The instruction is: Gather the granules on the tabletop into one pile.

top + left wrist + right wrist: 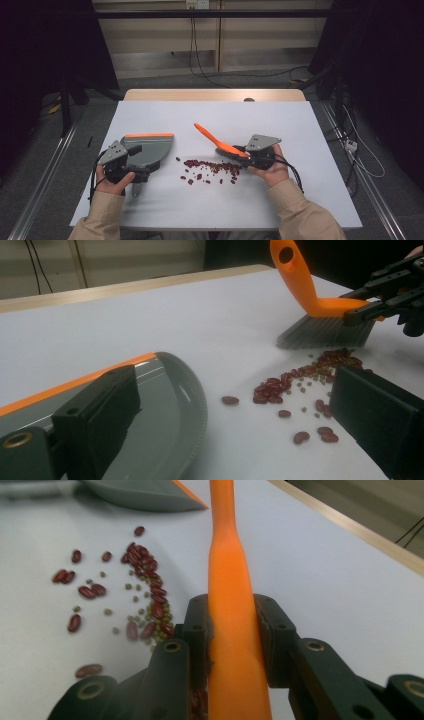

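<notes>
Now right tool [239, 151] clamped on orange brush [216, 141], bristles beside beans [212, 169], left tool [134, 167] gripping dustpan [149, 148]

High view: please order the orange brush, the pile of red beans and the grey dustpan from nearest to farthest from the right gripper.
1. Orange brush: clamped in the right gripper, handle slanting up and left.
2. Red beans: scattered on the table just left of that gripper, under the bristles.
3. Grey dustpan: farthest, at the left, beyond the beans, at the left gripper.
</notes>
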Available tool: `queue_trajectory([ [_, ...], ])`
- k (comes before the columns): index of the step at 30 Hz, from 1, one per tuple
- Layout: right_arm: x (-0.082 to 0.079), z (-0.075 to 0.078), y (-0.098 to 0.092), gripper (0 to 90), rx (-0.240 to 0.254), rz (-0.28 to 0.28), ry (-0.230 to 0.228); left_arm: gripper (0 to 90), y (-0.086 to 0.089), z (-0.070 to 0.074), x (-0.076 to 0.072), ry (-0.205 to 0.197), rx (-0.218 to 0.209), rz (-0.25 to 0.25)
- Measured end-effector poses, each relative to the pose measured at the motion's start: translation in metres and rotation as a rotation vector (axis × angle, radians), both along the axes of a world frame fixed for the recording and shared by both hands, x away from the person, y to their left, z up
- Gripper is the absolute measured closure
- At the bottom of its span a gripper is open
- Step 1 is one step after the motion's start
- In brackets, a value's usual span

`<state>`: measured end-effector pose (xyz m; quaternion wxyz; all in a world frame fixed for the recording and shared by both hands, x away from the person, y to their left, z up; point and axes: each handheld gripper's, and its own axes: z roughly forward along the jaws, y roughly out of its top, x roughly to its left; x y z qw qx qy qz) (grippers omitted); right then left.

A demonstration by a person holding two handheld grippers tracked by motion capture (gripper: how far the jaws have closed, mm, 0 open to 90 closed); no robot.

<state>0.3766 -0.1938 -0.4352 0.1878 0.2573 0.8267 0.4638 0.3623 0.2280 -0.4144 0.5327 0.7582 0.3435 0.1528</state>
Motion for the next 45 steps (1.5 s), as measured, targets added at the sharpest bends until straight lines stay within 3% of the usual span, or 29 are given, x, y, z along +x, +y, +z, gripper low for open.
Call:
queue_trajectory([
  [6,0.002,0.001,0.007,71.0,0.021,0.006,0.023,5.9,0.0,0.0,0.0,0.001,-0.001,-0.001],
  [9,0.003,0.002,0.01,71.0,0.009,0.011,0.008,5.9,0.001,0.0,0.0,0.001,-0.006,0.004],
  [12,0.006,0.005,0.007,71.0,0.042,-0.001,0.007,5.9,0.001,0.001,0.0,0.001,-0.006,0.003],
  [17,0.02,0.011,-0.003,70.9,0.038,-0.074,0.007,5.9,0.001,0.0,0.0,0.001,-0.011,0.004],
  [22,0.034,0.006,-0.01,70.7,0.002,-0.149,0.063,5.9,0.001,0.0,0.0,0.004,-0.011,0.003],
  [25,0.037,0.005,-0.011,70.5,0.015,-0.163,0.101,5.9,0.002,0.0,0.001,0.003,-0.012,0.002],
  [28,0.039,0.009,-0.01,69.9,-0.003,-0.187,0.137,5.9,0.002,0.0,0.001,0.006,-0.009,0.003],
  [30,0.04,0.014,-0.008,69.4,-0.052,-0.206,0.128,5.9,0.002,0.0,0.001,0.008,-0.009,0.004],
  [38,0.051,0.026,0.005,68.5,-0.163,-0.238,0.184,5.9,0.003,0.0,0.001,0.006,-0.011,0.004],
  [45,0.053,0.025,0.008,71.5,-0.118,-0.322,0.239,5.9,0.004,0.0,0.002,0.008,-0.01,0.005],
])
